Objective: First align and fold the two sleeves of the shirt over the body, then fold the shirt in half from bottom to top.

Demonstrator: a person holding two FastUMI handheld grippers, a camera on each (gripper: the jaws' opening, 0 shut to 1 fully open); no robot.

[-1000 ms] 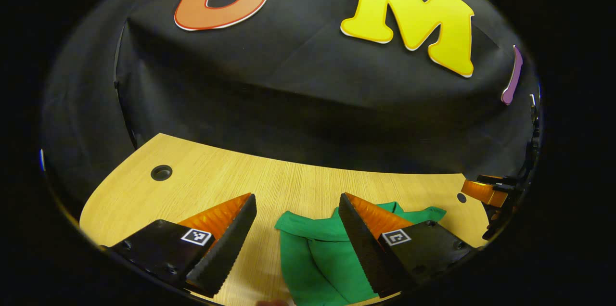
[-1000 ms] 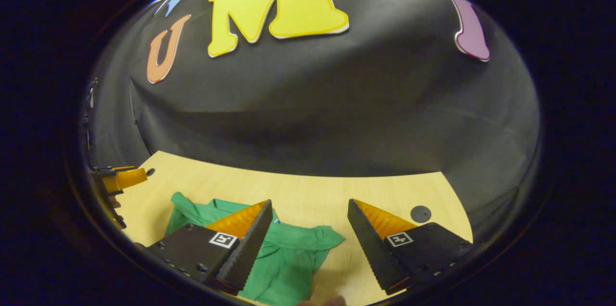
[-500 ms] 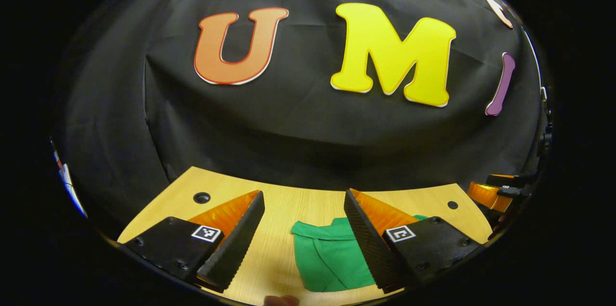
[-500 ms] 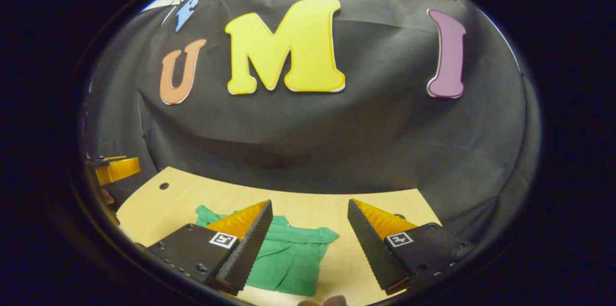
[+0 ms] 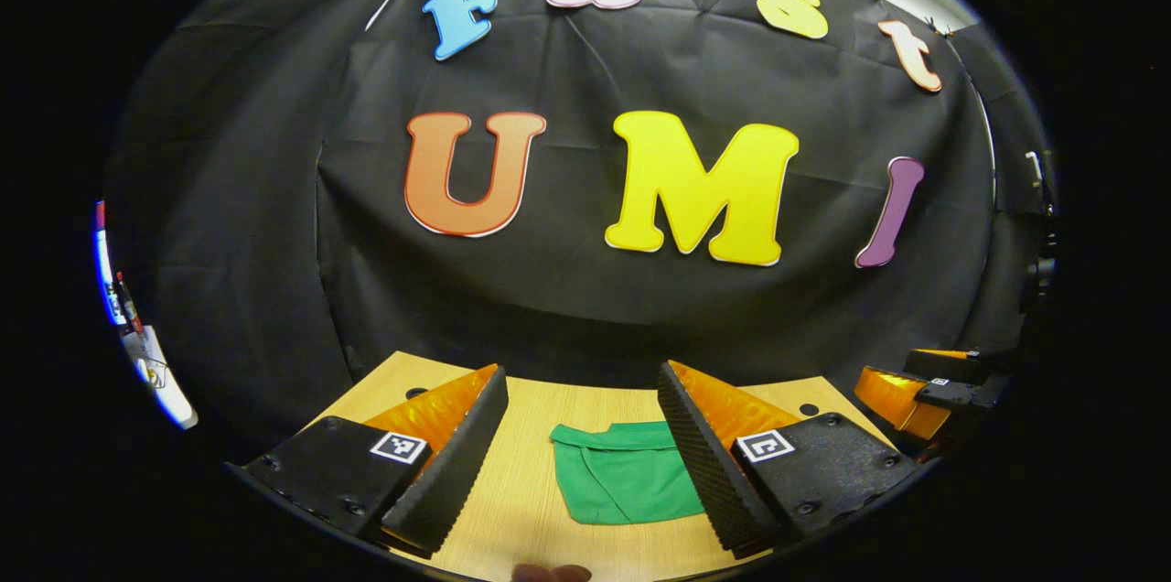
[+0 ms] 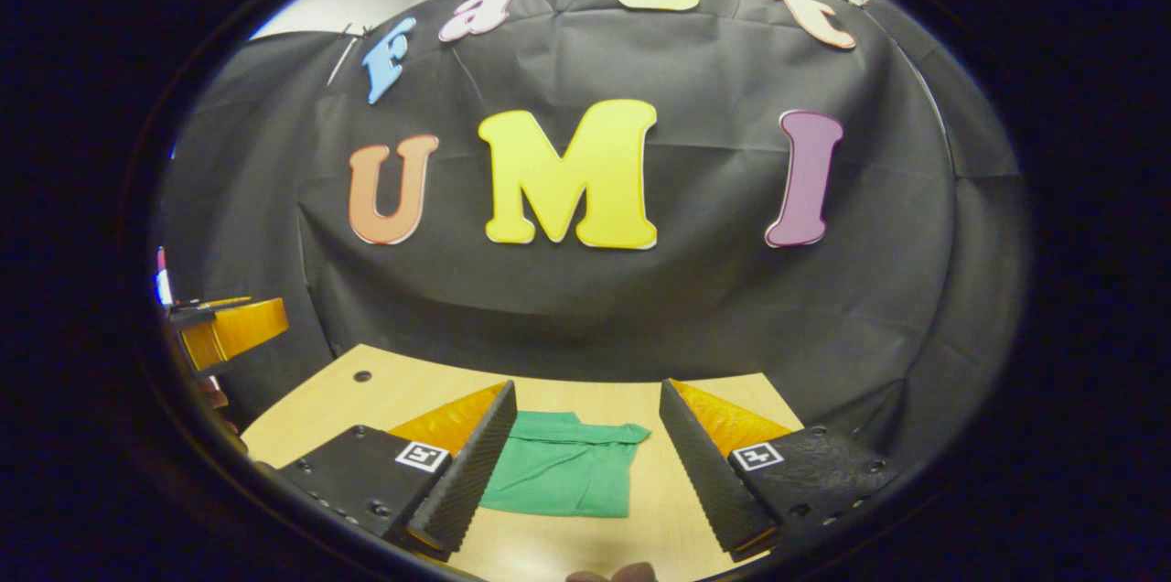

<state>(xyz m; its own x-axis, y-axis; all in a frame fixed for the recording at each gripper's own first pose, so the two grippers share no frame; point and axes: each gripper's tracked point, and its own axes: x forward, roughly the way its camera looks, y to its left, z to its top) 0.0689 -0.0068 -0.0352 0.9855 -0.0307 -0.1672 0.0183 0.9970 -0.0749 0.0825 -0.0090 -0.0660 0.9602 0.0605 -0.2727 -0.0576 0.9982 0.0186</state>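
A green shirt [image 5: 622, 479] lies folded into a compact rectangle on the wooden table [image 5: 531, 500]. In the left gripper view my left gripper [image 5: 580, 381] is open, held above and back from the shirt, with nothing between its fingers. The right gripper [image 5: 901, 394] shows at that view's right edge. In the right gripper view the folded shirt [image 6: 560, 474] sits between and beyond the fingers of my open right gripper [image 6: 585, 392], which is also raised and holds nothing. The left gripper [image 6: 229, 330] appears at the far left there.
The table [image 6: 366, 399] ends at the black cloth wall behind it. Small round holes [image 5: 809, 409] mark the tabletop near its back corners [image 6: 363, 376]. A fingertip [image 5: 549, 573] shows at the bottom edge.
Both grippers have risen and pulled back from the shirt, staying open. The shirt looks smaller and farther off, and more of the wall has come into view.
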